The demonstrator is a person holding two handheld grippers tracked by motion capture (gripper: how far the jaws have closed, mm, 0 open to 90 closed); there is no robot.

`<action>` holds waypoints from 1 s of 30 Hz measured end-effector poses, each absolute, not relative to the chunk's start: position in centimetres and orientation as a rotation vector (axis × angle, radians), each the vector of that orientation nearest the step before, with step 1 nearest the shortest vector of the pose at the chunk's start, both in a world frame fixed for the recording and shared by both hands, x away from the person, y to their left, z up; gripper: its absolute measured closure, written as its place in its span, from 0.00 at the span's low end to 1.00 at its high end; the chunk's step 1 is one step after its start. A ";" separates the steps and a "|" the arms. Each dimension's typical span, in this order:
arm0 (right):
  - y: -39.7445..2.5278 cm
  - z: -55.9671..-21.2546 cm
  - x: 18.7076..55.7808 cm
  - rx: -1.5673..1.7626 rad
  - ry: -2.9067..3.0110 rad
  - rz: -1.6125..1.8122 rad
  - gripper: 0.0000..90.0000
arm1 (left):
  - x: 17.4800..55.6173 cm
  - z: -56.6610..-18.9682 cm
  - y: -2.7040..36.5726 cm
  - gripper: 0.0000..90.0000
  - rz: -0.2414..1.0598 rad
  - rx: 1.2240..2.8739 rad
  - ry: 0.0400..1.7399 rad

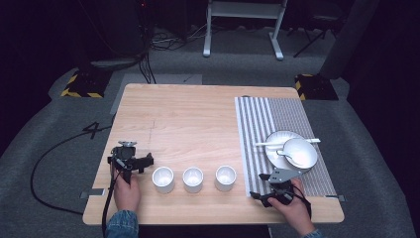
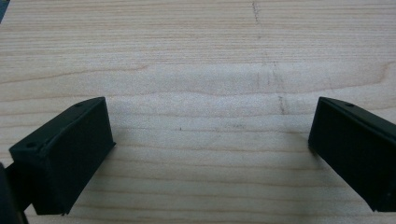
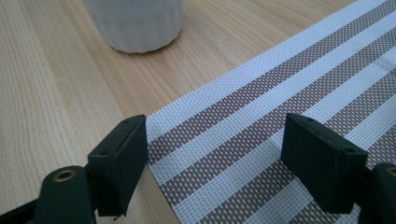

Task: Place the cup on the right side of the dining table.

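Observation:
Three white cups stand in a row near the table's front: the left cup [image 1: 163, 179], the middle cup [image 1: 193, 179] and the right cup [image 1: 225, 177]. My left gripper [image 1: 130, 159] rests on the wood left of the row, open over bare wood [image 2: 210, 130]. My right gripper [image 1: 270, 191] sits at the front left corner of the striped placemat [image 1: 277, 144], open with nothing between its jaws [image 3: 215, 140]. The right cup's base [image 3: 135, 23] shows ahead of it. On the mat lie a plate [image 1: 277, 144] with a white bowl [image 1: 300, 152] and a spoon [image 1: 287, 142].
The wooden table [image 1: 198, 119] stands on grey carpet. A white desk frame [image 1: 245, 29] and cables lie beyond the far edge. Yellow-black blocks [image 1: 81, 84] sit by the far corners. A cable [image 1: 54, 148] trails off the left side.

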State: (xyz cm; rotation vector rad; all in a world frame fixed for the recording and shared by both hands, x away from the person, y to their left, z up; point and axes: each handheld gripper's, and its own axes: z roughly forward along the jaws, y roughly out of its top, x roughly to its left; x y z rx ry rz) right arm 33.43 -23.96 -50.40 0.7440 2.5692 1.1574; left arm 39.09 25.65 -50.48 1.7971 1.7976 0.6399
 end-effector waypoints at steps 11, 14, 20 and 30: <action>-23.9 -50.4 33.4 0.743 2.570 1.155 0.25 | 39.1 -50.5 25.6 0.00 0.640 1.796 1.797; -23.9 -50.4 33.4 0.743 2.570 1.155 0.25 | 39.1 -50.5 25.6 0.00 0.640 1.796 1.797; -24.0 -50.4 33.4 0.743 2.571 1.154 0.25 | 39.1 -50.5 25.6 0.00 0.639 1.796 1.797; -24.3 -50.3 33.5 0.791 2.563 1.196 0.27 | 39.1 -50.5 25.6 0.00 0.640 1.796 1.797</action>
